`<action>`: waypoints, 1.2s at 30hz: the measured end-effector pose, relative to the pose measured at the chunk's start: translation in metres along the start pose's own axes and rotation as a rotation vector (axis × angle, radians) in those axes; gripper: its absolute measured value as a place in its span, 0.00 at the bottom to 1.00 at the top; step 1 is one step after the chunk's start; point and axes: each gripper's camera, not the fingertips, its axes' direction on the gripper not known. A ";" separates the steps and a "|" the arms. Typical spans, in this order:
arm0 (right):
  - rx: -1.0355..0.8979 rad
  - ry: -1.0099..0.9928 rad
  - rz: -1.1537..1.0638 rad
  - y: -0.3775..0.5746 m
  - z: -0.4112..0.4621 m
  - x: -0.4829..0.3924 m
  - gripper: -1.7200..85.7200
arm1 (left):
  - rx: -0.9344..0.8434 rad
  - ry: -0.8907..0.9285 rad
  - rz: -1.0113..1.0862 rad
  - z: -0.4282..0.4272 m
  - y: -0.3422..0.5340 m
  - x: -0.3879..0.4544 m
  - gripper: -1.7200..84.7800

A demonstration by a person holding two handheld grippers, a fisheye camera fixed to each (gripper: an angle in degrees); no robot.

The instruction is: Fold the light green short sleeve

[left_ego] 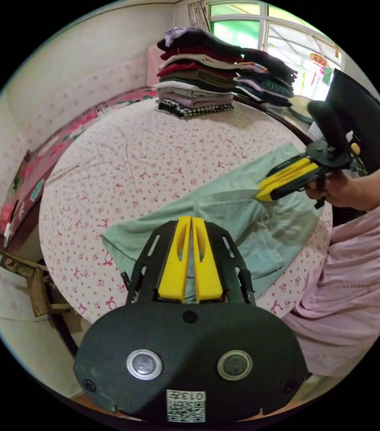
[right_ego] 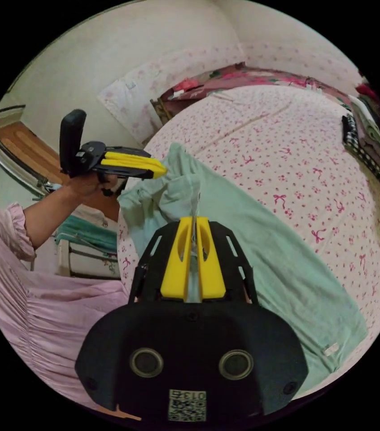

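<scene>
1. Progress: the light green cotton short-sleeve shirt [left_ego: 225,224] lies partly folded on the round surface covered in a white sheet with pink bows [left_ego: 145,166]. A flap appears doubled over its middle, so I judge 1 lengthwise fold under way; the remaining folds and final flattening are left.
2. Position: in the left gripper view the shirt occupies the centre and right of the frame; in the right gripper view [right_ego: 266,251] it runs from the centre to the lower right.
3. Orientation: in the right gripper view its long axis runs diagonally from upper left to lower right, a straight edge with a small white tag [right_ego: 332,349] at the lower-right end.
4. Left black-and-yellow gripper [left_ego: 191,219]: jaws nearly together, green cloth showing in the slit between them.
5. Right black-and-yellow gripper [right_ego: 194,220]: jaws pinched on a raised ridge of cloth.
6. Background: a stack of folded dark clothes [left_ego: 198,72] sits at the top of the left gripper view.
</scene>
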 end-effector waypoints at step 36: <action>0.006 0.161 0.055 0.028 -0.022 -0.013 0.03 | -0.059 -0.010 -0.340 0.019 0.007 -0.047 0.04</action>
